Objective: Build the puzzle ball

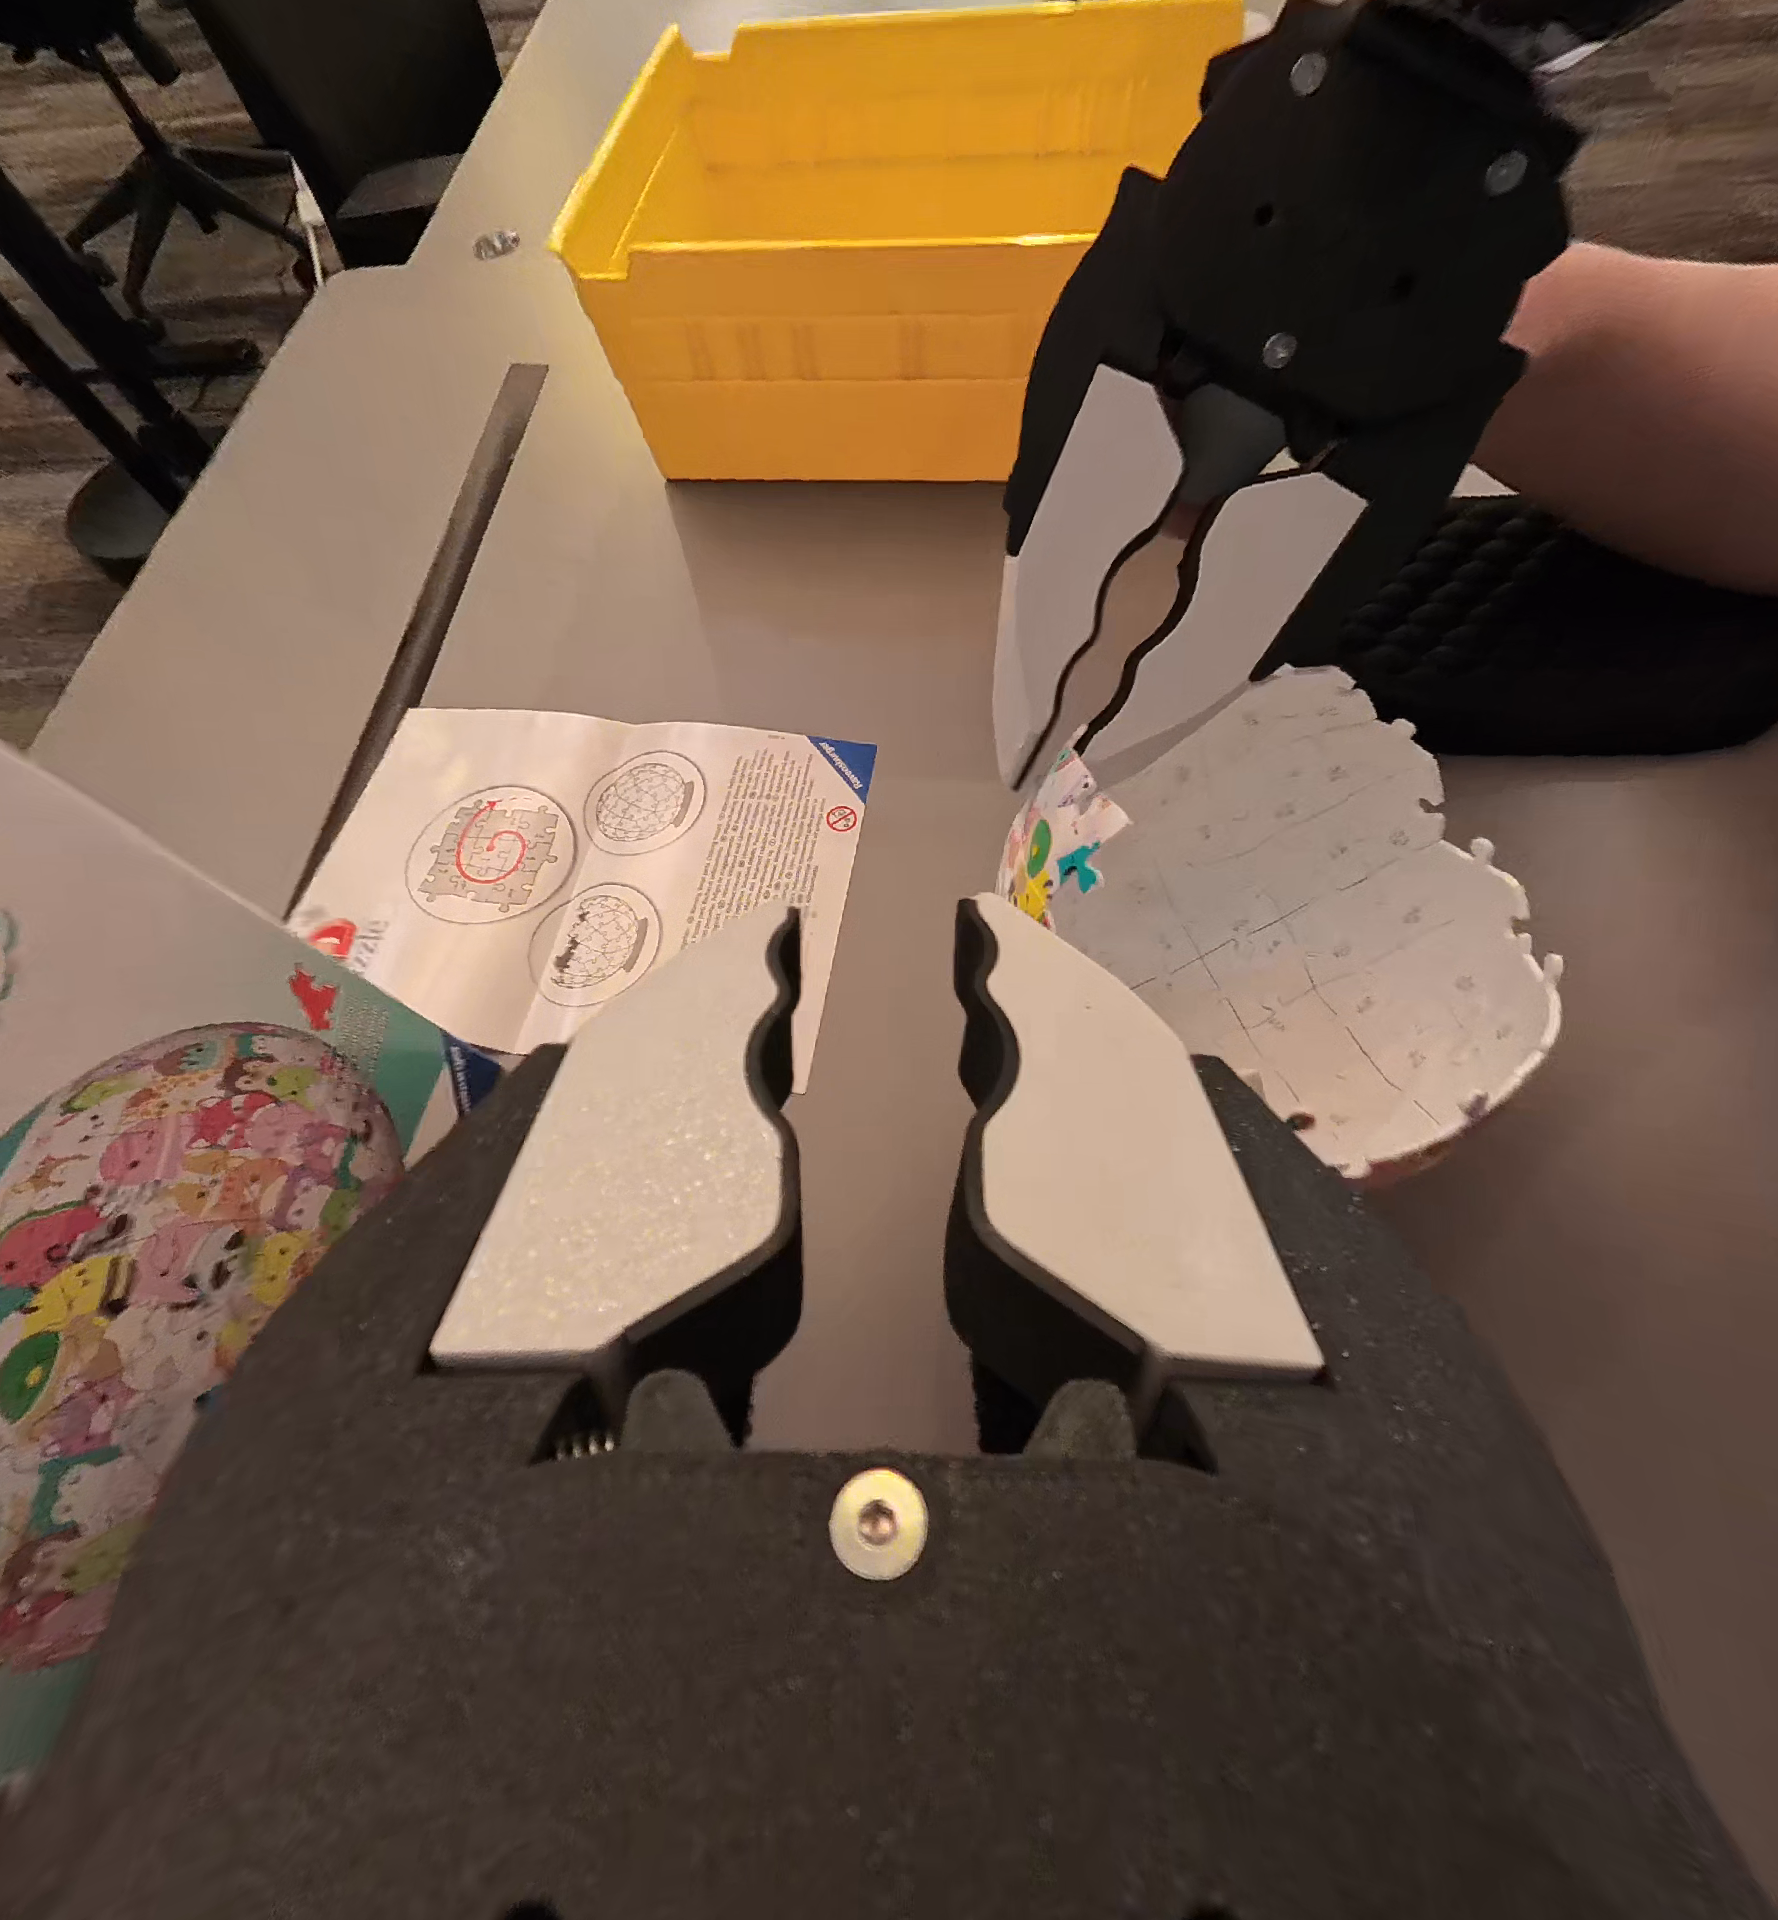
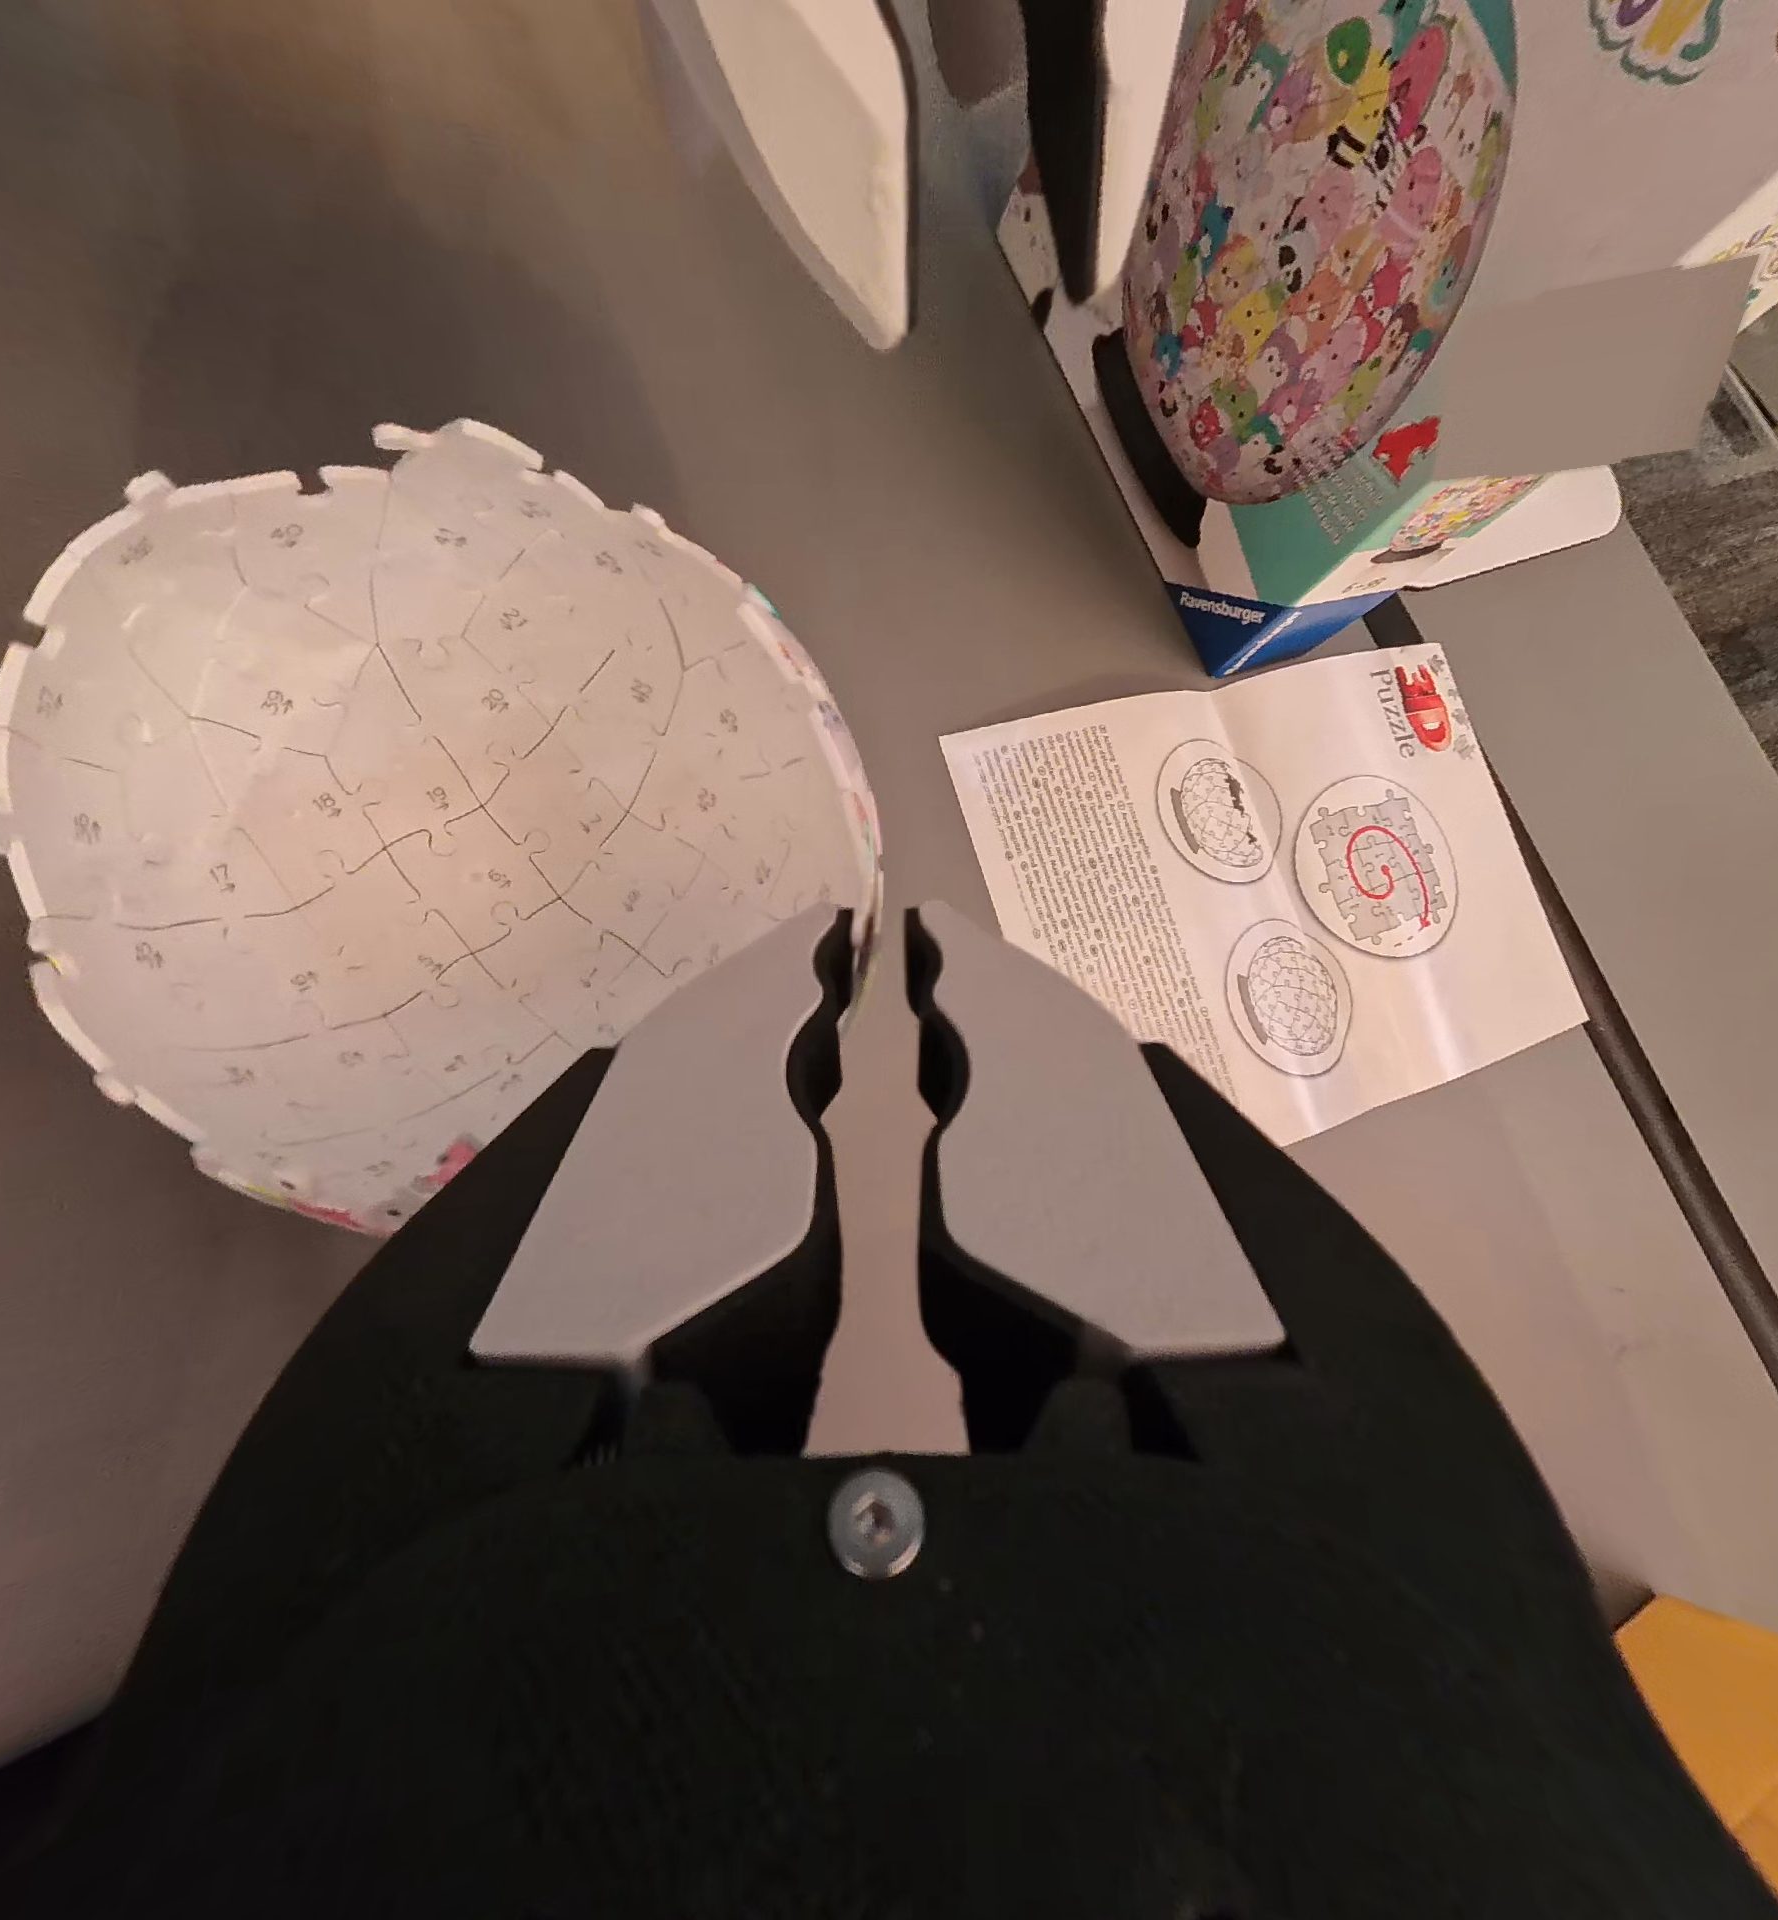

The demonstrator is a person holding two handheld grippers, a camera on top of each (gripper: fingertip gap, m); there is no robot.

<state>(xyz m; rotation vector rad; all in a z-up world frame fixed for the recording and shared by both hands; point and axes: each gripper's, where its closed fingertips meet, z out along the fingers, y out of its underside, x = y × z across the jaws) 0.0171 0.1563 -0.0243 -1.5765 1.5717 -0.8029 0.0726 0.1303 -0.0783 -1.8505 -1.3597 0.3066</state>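
On the grey tabletop (image 1: 656, 582), the left gripper (image 1: 877, 925) hovered with fingers apart and empty, just beside the half-built puzzle ball (image 1: 1311, 935), whose near rim the right gripper (image 1: 1056, 748) pinched between nearly closed fingers, with a yellow bin (image 1: 843, 353) beyond.

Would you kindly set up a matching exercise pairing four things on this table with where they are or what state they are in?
Things:
1. yellow bin
2. instruction sheet
3. half-built puzzle ball
4. left gripper

Places or states:
A. lying flat on the table beside the puzzle box
B. open, holding nothing
C. at the far end of the table
D. white numbered inside facing up, rim at the right gripper's tips

Pairs: 1-C, 2-A, 3-D, 4-B
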